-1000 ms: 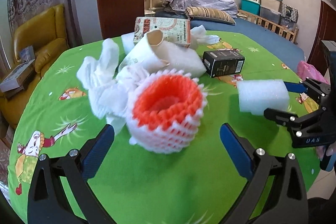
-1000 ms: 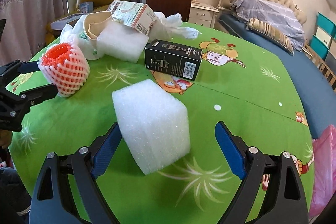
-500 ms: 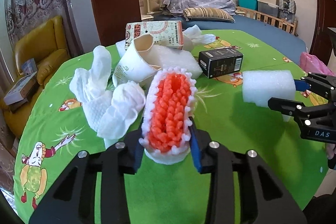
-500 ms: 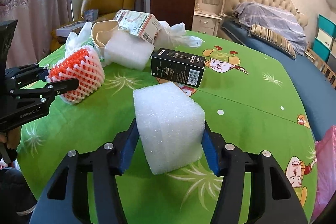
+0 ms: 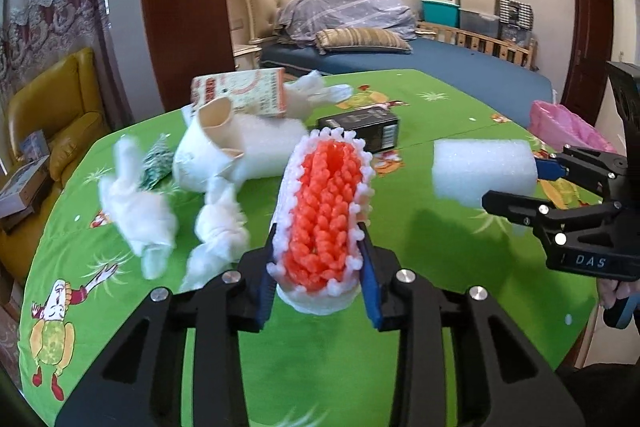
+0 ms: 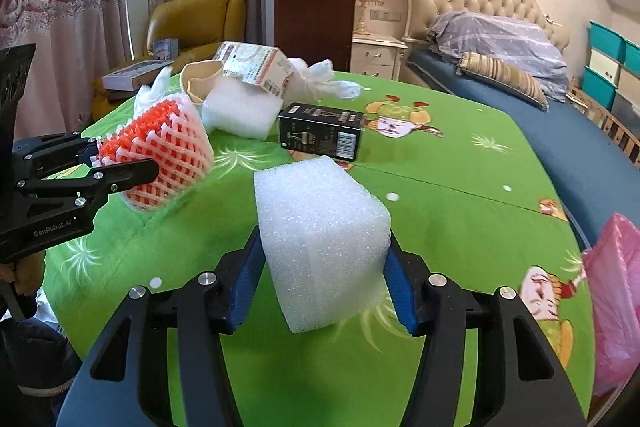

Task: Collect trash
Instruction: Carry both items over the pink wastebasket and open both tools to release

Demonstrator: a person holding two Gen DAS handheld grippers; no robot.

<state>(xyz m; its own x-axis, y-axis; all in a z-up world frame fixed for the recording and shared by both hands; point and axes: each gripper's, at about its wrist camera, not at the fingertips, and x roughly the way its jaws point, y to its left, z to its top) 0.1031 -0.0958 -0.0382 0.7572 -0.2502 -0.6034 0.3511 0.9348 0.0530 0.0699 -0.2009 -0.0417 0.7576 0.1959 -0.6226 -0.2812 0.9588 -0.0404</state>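
- Two tongs, each loaded: left tongs [image 5: 318, 277] pinch the orange-and-white foam fruit net [image 5: 326, 215], right tongs [image 6: 320, 291] clamp the white foam block [image 6: 320, 239].
- Net squashed flat into a narrow oval between the blue pads; soft, so it needs a tight squeeze, I'd say.
- Block keeps its boxy shape, gripped on opposite sides low down, stable hold.
- Both pieces look lifted off the green counter [image 6: 460, 211], likely so they can be carried together to the pink bag [image 6: 616, 291] at the counter's right edge.
- Remaining trash sits in a far-left pile: paper cup [image 5: 208, 147], crumpled tissues [image 5: 140, 215], printed carton [image 5: 240, 93], black box [image 6: 320, 137] just beside.
- Net: orange mesh core, white frilly rim, springy.
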